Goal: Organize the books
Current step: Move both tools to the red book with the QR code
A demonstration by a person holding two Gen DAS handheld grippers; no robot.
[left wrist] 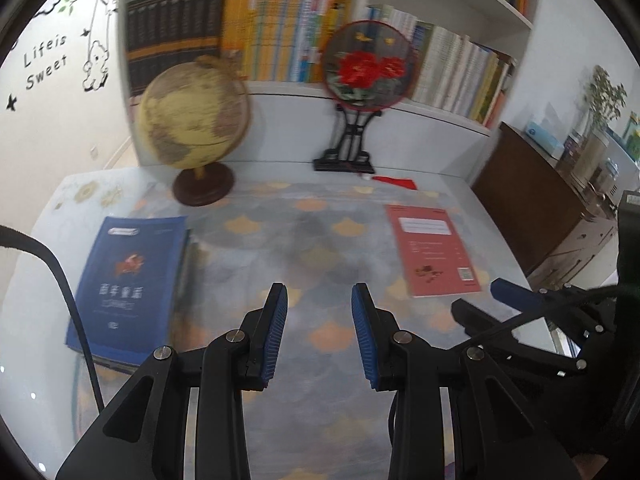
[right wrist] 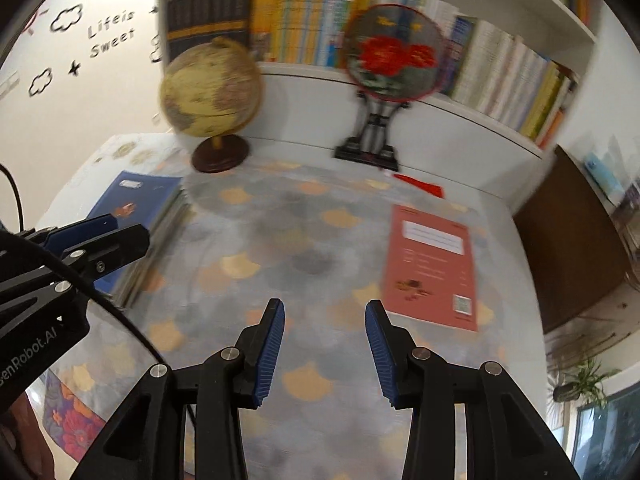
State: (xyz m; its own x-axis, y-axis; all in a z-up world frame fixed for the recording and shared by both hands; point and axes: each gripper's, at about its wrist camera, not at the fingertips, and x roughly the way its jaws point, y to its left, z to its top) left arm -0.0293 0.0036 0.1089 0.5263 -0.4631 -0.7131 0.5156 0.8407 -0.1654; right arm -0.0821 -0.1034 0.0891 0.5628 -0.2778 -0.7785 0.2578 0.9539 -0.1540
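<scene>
blue book [left wrist: 128, 284] left of left claw [left wrist: 319, 300], apart

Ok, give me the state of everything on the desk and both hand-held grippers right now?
Blue book: closed, flat, topping a stack at the desk's left.
Red booklet: closed, flat, alone at the right.
Globe: upright on its stand.
Round fan: upright on its stand.
Left hand-held gripper: open, empty.
Right hand-held gripper: open, empty.

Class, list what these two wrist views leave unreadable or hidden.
- Blue book, right wrist view: the left gripper covers part of its cover.
- Shelf book spines, both views: titles blurred.
- Red booklet: print too small.
- Globe: map blurred.
</scene>
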